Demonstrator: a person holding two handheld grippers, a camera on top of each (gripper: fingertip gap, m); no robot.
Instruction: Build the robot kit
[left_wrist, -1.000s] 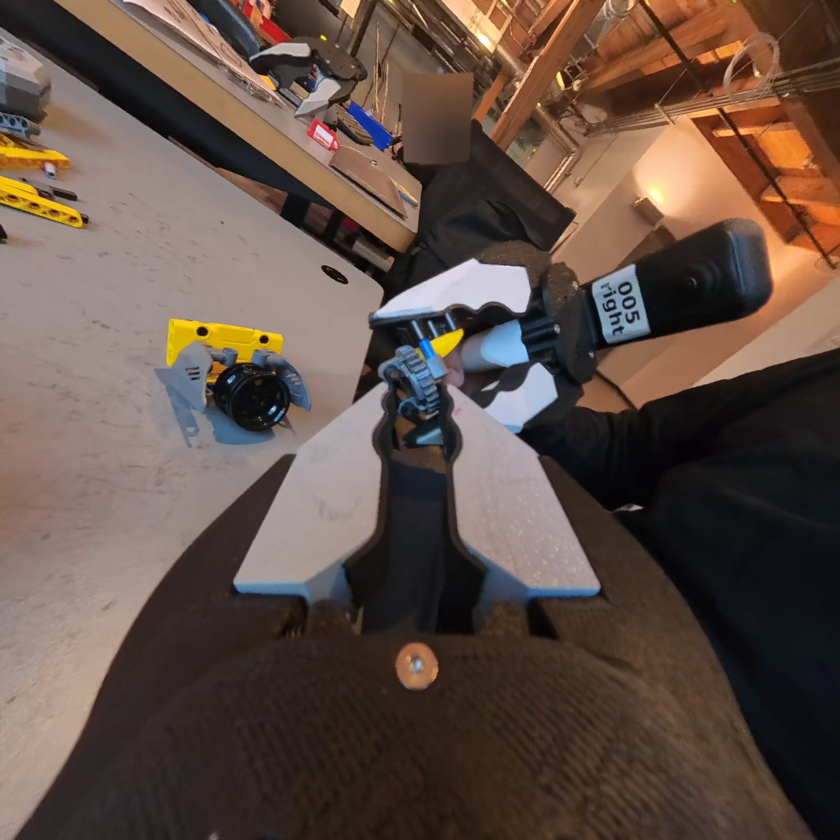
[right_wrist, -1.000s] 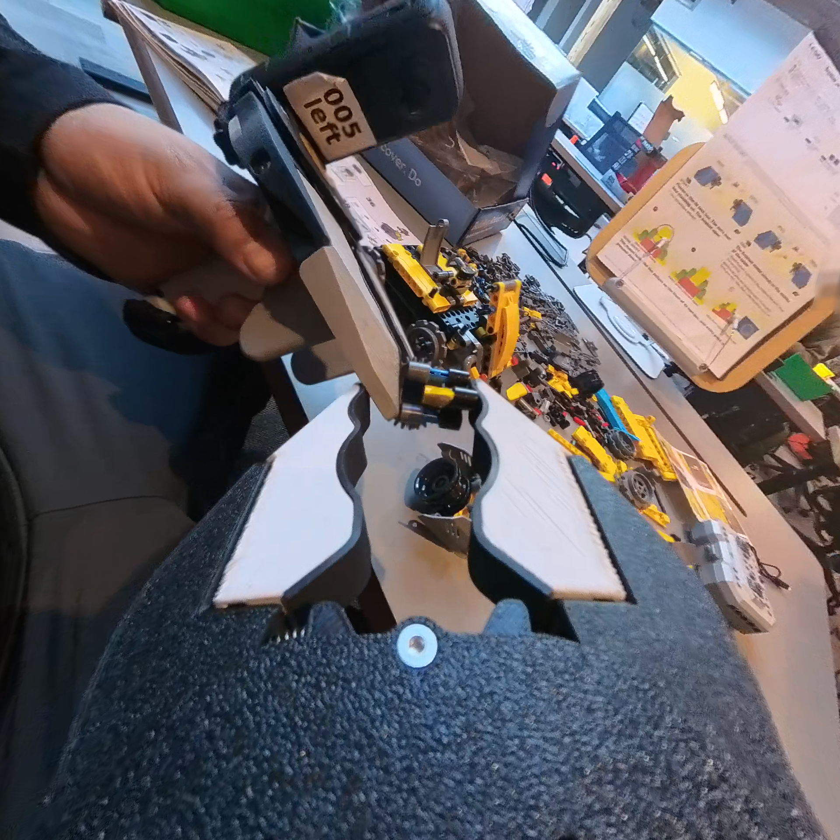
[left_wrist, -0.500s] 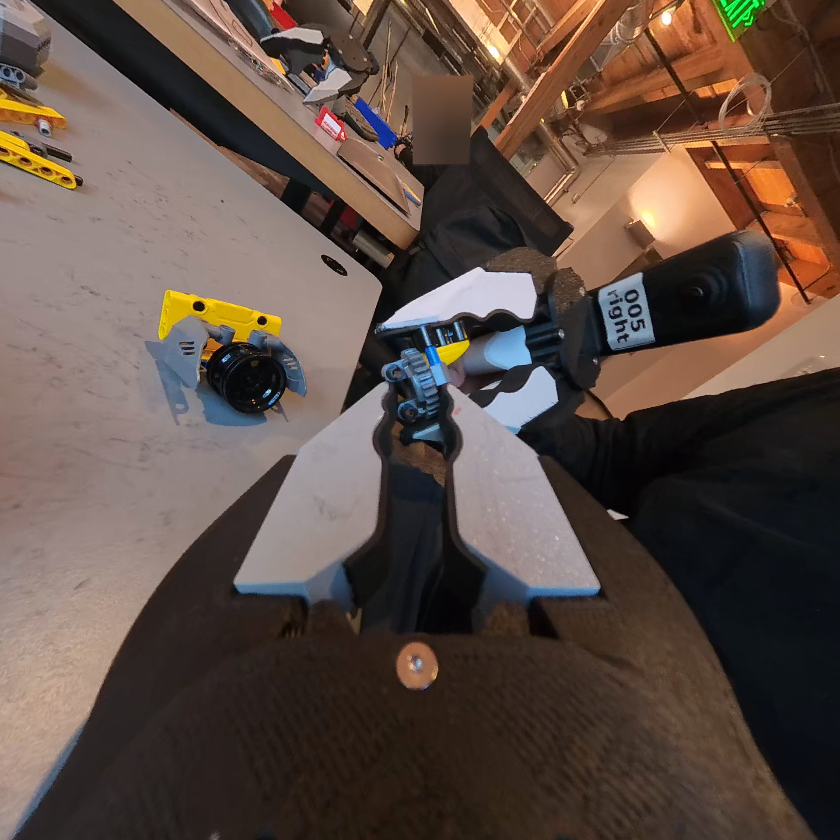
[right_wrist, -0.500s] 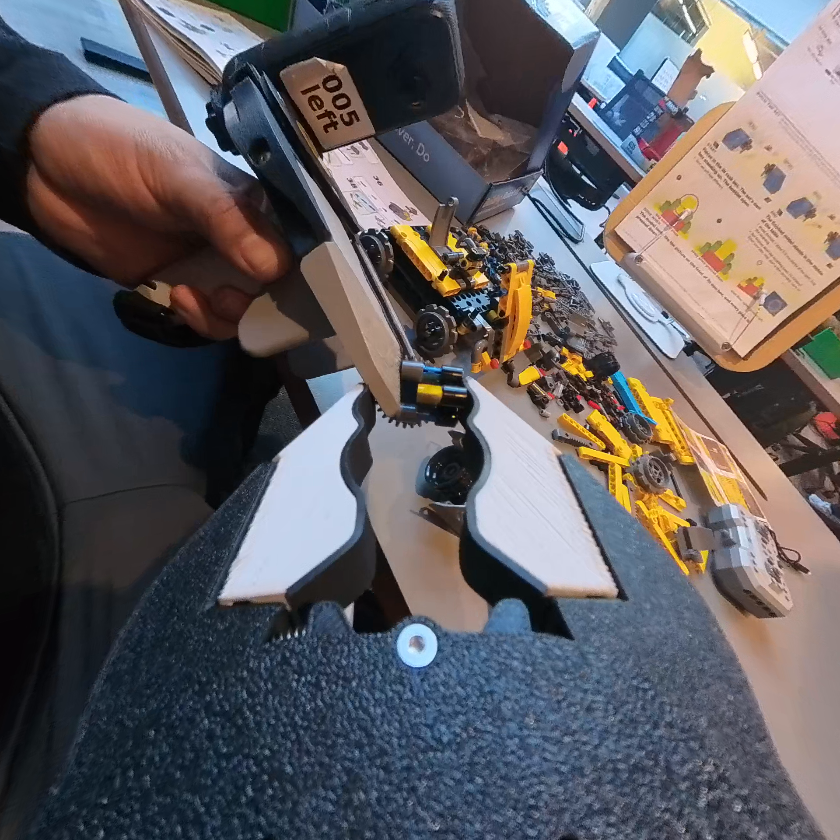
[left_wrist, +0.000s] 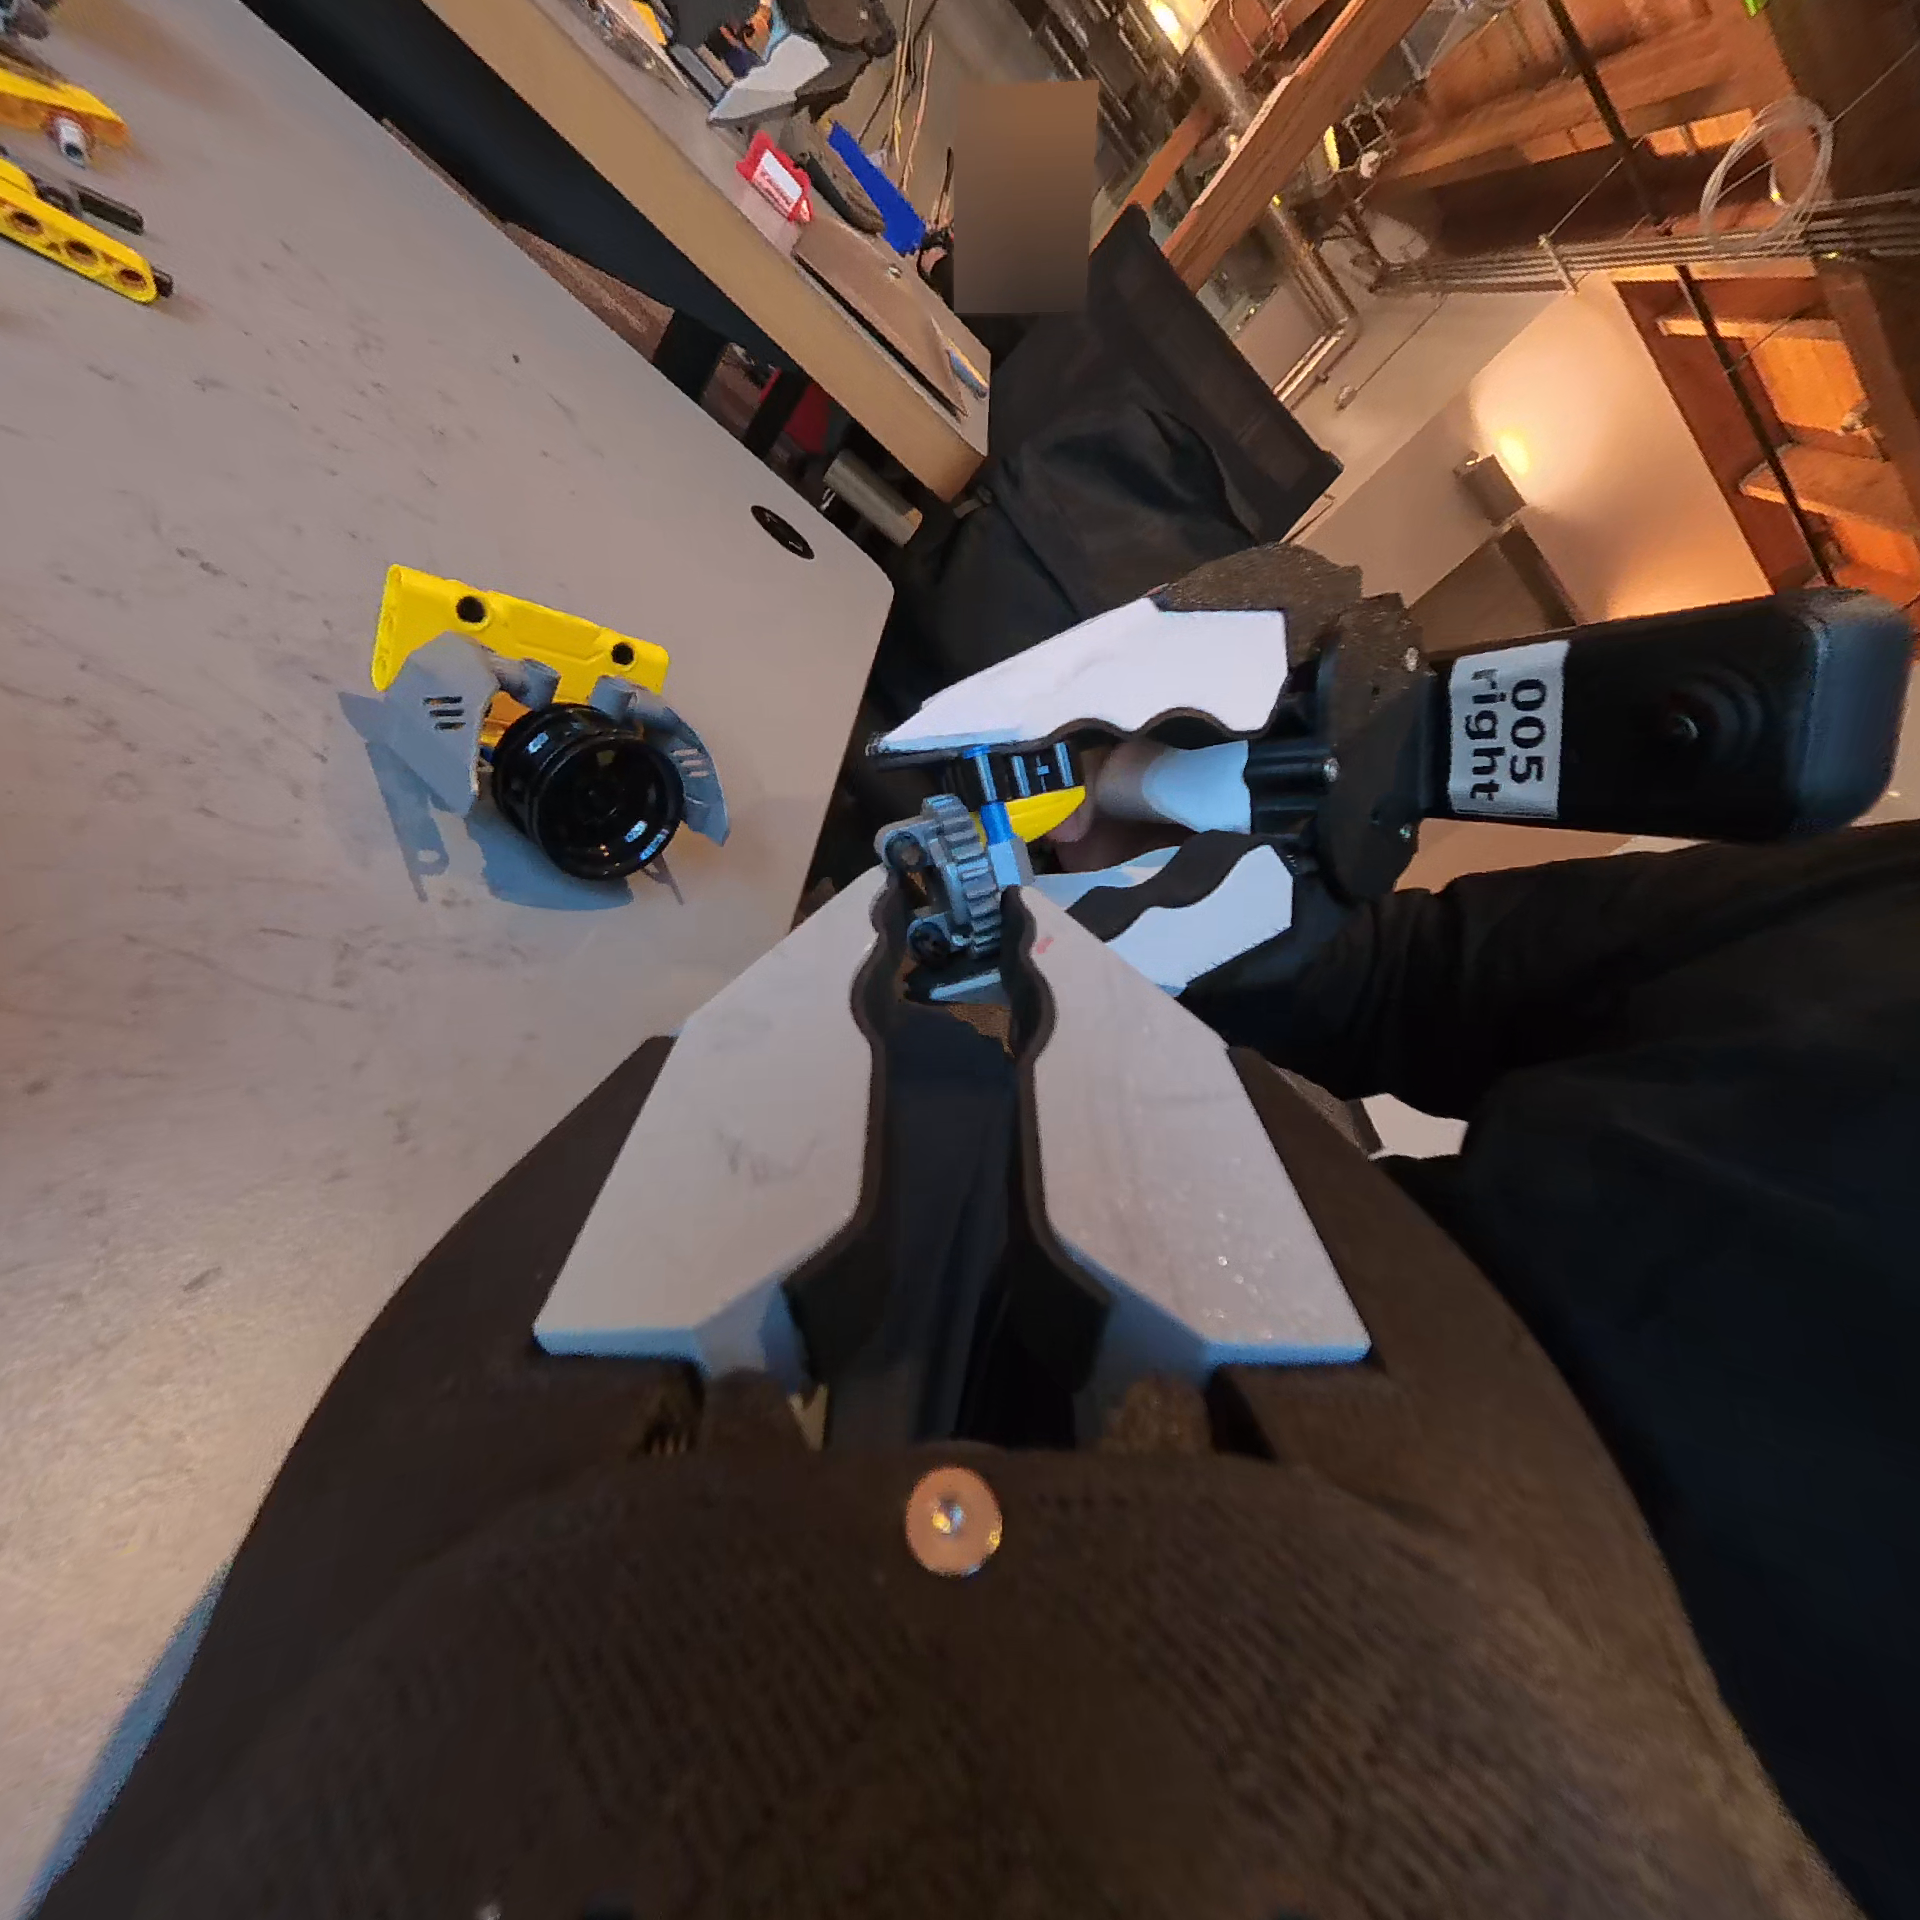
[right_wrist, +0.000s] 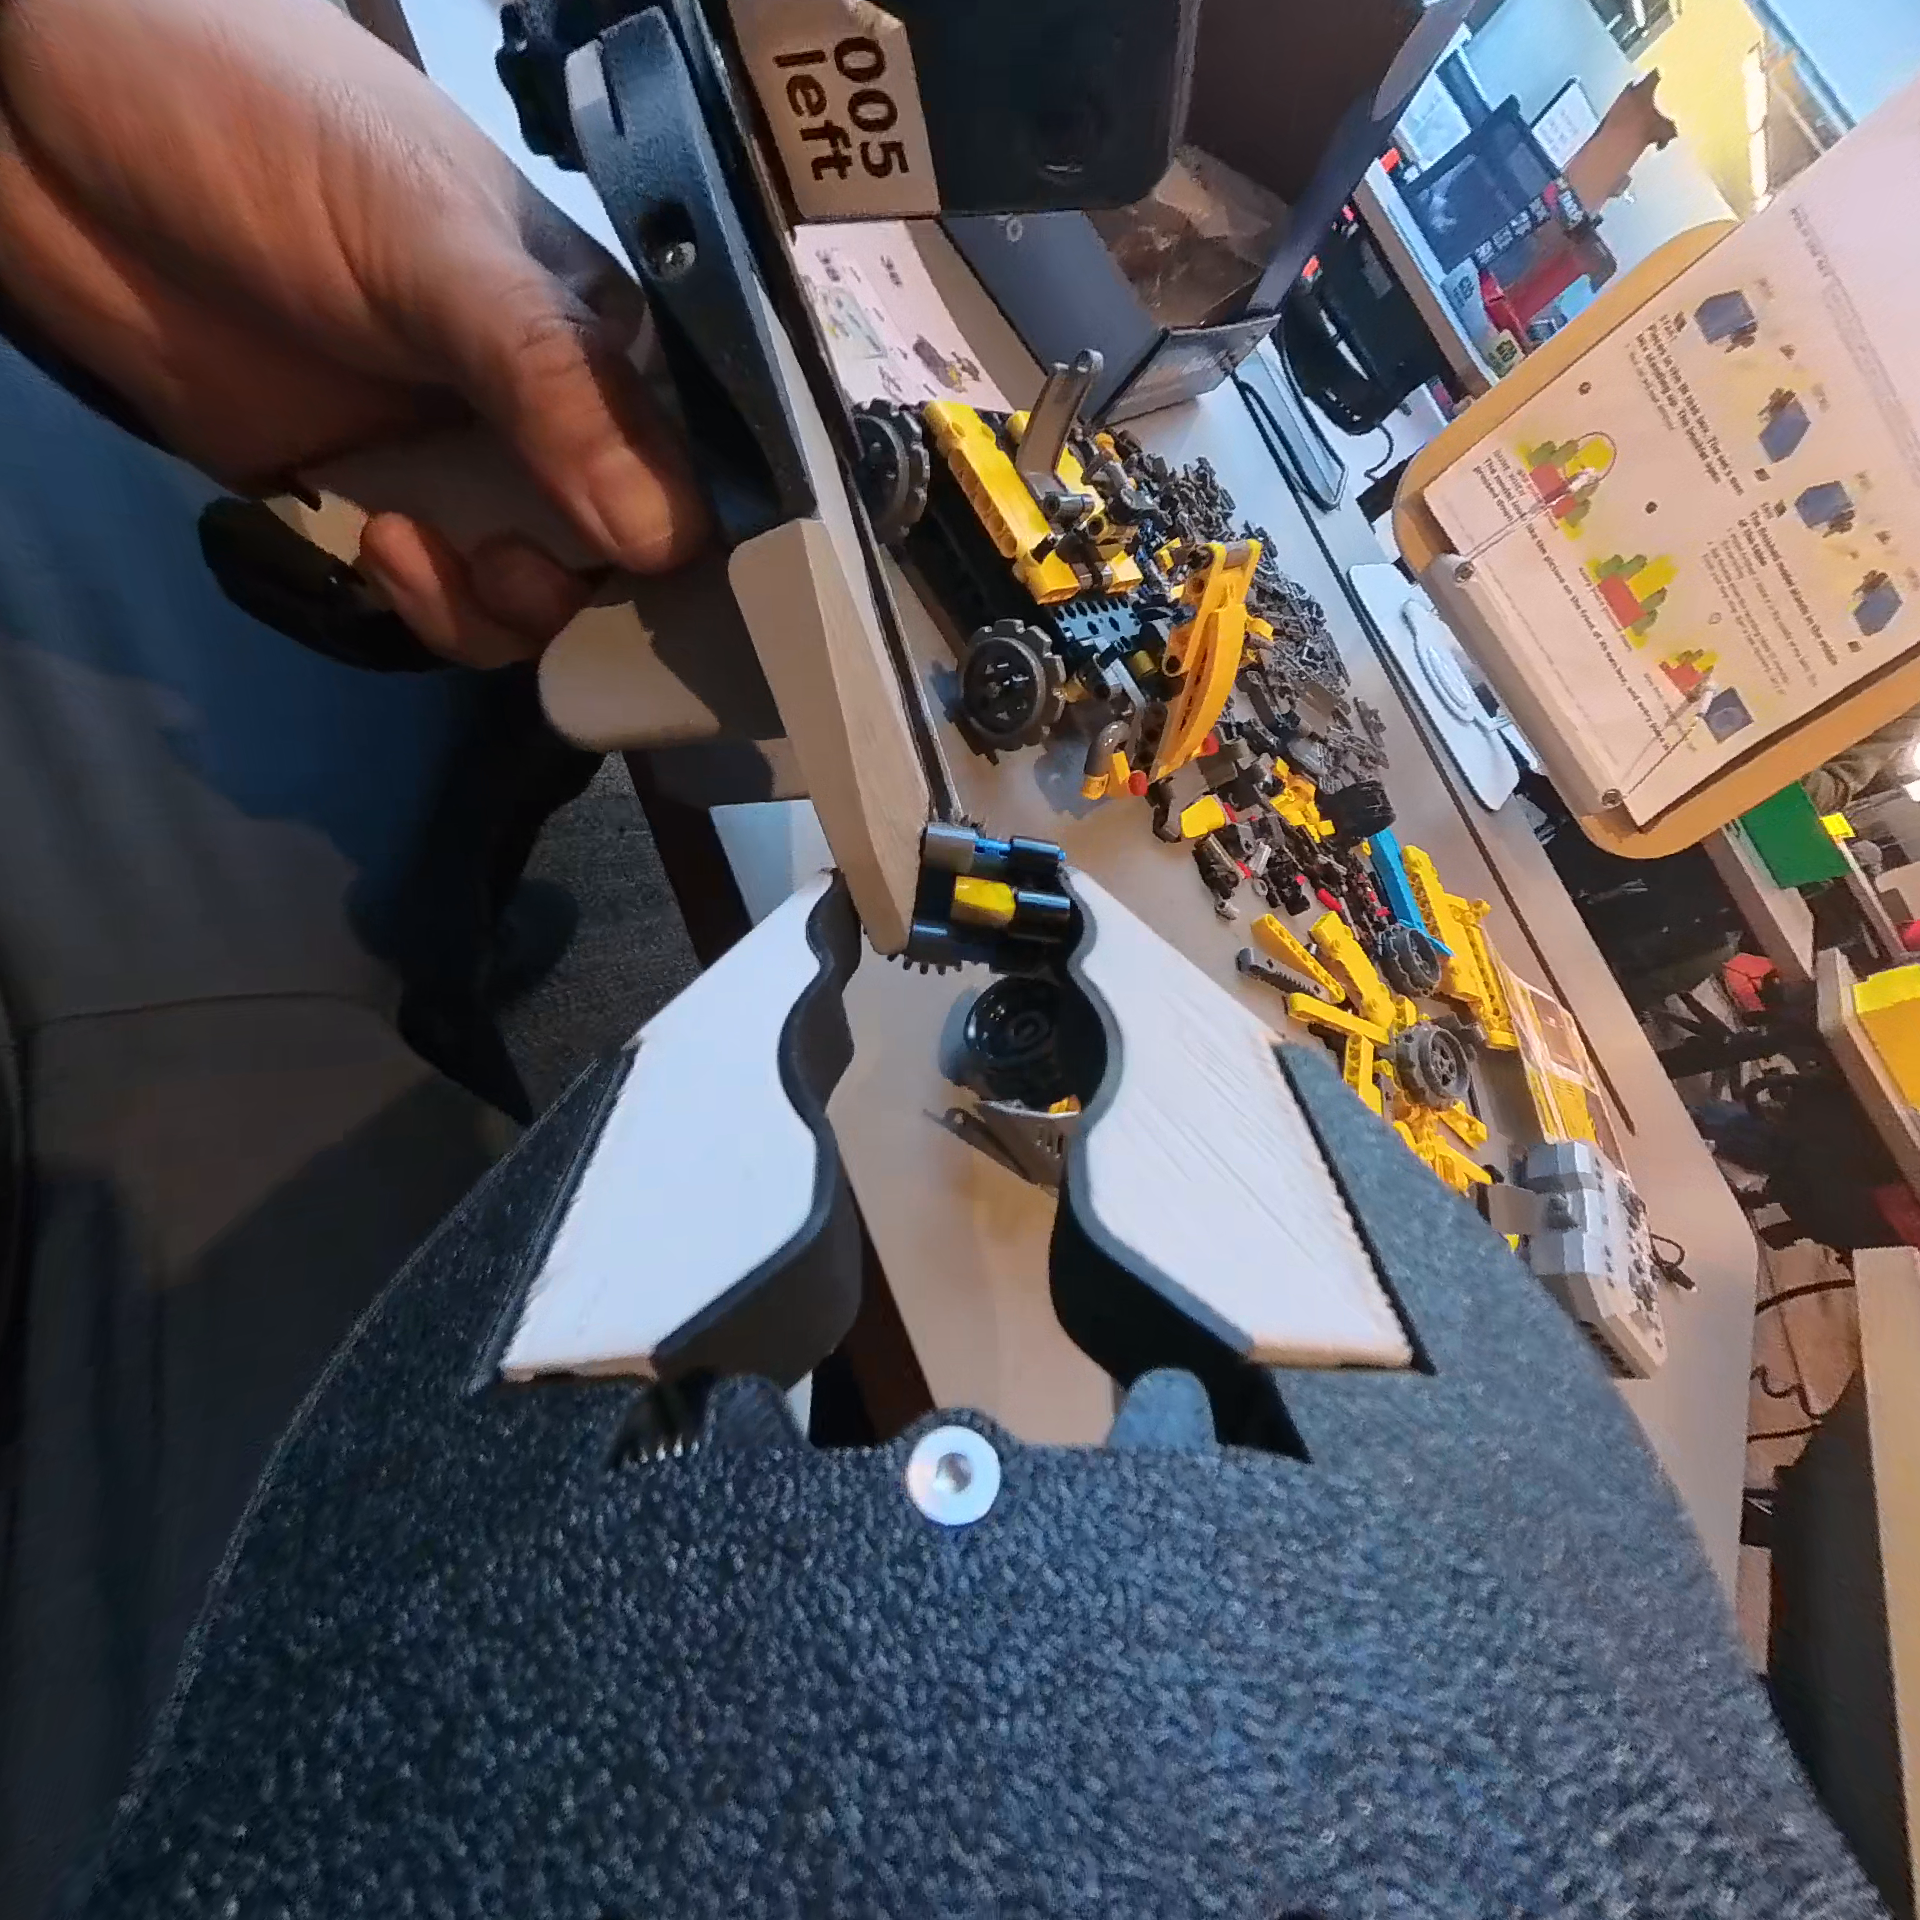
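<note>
A small assembly with a grey gear, black and yellow parts and a blue pin (left_wrist: 961, 862) is held off the table edge between both grippers. My left gripper (left_wrist: 951, 914) is shut on its gear end. My right gripper (right_wrist: 961, 904) comes in from the side, and its jaws bracket the black and yellow end (right_wrist: 992, 894) together with the left gripper's fingertip (right_wrist: 883, 894). The right gripper also shows in the left wrist view (left_wrist: 997, 821). A person's hand (right_wrist: 312, 291) grips the left gripper's handle.
On the table (left_wrist: 260, 1039) lies a yellow and grey fender piece with a black wheel hub (left_wrist: 540, 727). Farther along are a yellow tracked model (right_wrist: 1070, 582), a pile of loose parts (right_wrist: 1351, 914), a grey battery box (right_wrist: 1579, 1247), an open instruction booklet (right_wrist: 1714, 468) and a dark box (right_wrist: 1122, 270). The grippers are tip to tip, or close to it.
Both grippers stay on the small assembly. In the right wrist view the left gripper and the hand have come nearer and higher in the picture.
</note>
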